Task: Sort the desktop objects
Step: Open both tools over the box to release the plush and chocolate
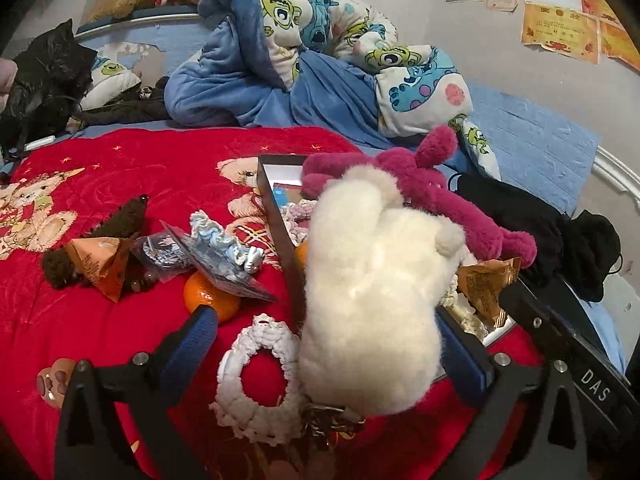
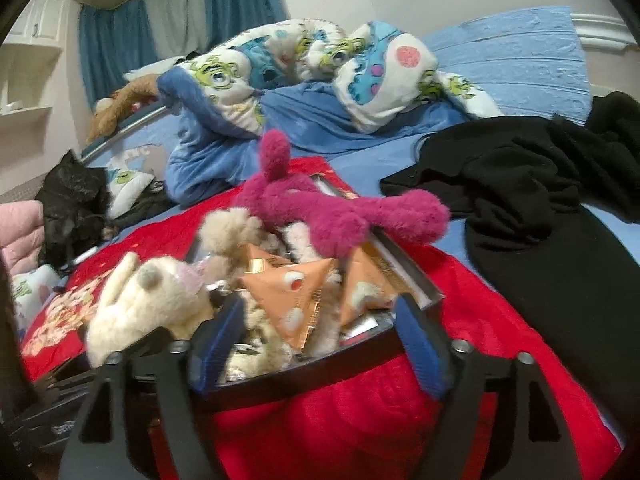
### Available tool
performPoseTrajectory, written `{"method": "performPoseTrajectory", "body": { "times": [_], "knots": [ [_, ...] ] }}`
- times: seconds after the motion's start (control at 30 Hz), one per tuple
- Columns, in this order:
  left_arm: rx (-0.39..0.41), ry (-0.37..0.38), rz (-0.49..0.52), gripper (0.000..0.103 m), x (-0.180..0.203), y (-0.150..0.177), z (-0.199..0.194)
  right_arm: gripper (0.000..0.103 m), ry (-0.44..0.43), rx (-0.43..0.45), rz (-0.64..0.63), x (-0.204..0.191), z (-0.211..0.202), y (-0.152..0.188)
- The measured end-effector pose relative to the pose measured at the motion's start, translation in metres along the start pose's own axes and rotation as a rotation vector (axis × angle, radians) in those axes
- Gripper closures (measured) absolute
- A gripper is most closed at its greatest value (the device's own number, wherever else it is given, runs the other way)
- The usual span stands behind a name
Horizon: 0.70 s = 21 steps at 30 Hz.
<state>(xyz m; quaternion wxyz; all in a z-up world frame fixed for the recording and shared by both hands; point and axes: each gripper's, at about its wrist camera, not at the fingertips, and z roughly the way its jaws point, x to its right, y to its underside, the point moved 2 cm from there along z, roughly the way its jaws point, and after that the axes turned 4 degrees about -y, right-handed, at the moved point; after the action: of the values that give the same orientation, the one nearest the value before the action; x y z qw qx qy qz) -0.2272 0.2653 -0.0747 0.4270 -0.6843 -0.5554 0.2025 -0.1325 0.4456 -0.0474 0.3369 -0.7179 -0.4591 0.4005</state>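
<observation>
the left claw (image 1: pixel 324 344) stands spread wide around the white plush (image 1: pixel 372 304), its pads off the fur — the toy lies tipped over the dark box's (image 1: pixel 280 216) edge. the right claw (image 2: pixel 320 340) gapes empty at the box — orange packets (image 2: pixel 288 292) sit inside.

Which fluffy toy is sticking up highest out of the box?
The magenta plush toy. One of its limbs pokes up above the box, while the cream plush toy slumps low over the near edge.
</observation>
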Motion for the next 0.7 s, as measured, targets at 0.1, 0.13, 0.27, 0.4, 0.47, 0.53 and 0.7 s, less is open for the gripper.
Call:
{"method": "performPoseTrajectory", "body": {
  "times": [0.1,0.13,0.27,0.4,0.47,0.53,0.7],
  "knots": [
    [0.018,-0.003,0.023,0.0,0.005,0.0,-0.004,0.0,-0.023,-0.05,0.091,0.018,0.006,0.004],
    [0.026,-0.002,0.035,0.0,0.008,0.0,-0.006,0.0,-0.038,-0.073,0.111,0.021,0.009,0.006],
    [0.055,0.001,0.06,0.0,0.014,-0.001,-0.012,0.0,-0.014,-0.058,0.102,0.022,0.003,0.006],
    [0.065,0.006,0.051,0.0,0.011,-0.001,-0.016,0.0,-0.013,-0.036,0.089,0.02,-0.001,0.006],
    [0.07,0.008,0.048,0.0,0.011,0.0,-0.019,0.0,-0.008,-0.021,0.078,0.017,-0.004,0.005],
    [0.081,0.01,0.047,0.0,0.011,0.001,-0.023,0.0,-0.005,-0.006,0.069,0.015,-0.007,0.005],
    [0.103,0.006,0.05,0.0,0.011,0.003,-0.034,0.0,0.016,0.04,0.037,0.009,-0.019,0.003]
  ]
}}
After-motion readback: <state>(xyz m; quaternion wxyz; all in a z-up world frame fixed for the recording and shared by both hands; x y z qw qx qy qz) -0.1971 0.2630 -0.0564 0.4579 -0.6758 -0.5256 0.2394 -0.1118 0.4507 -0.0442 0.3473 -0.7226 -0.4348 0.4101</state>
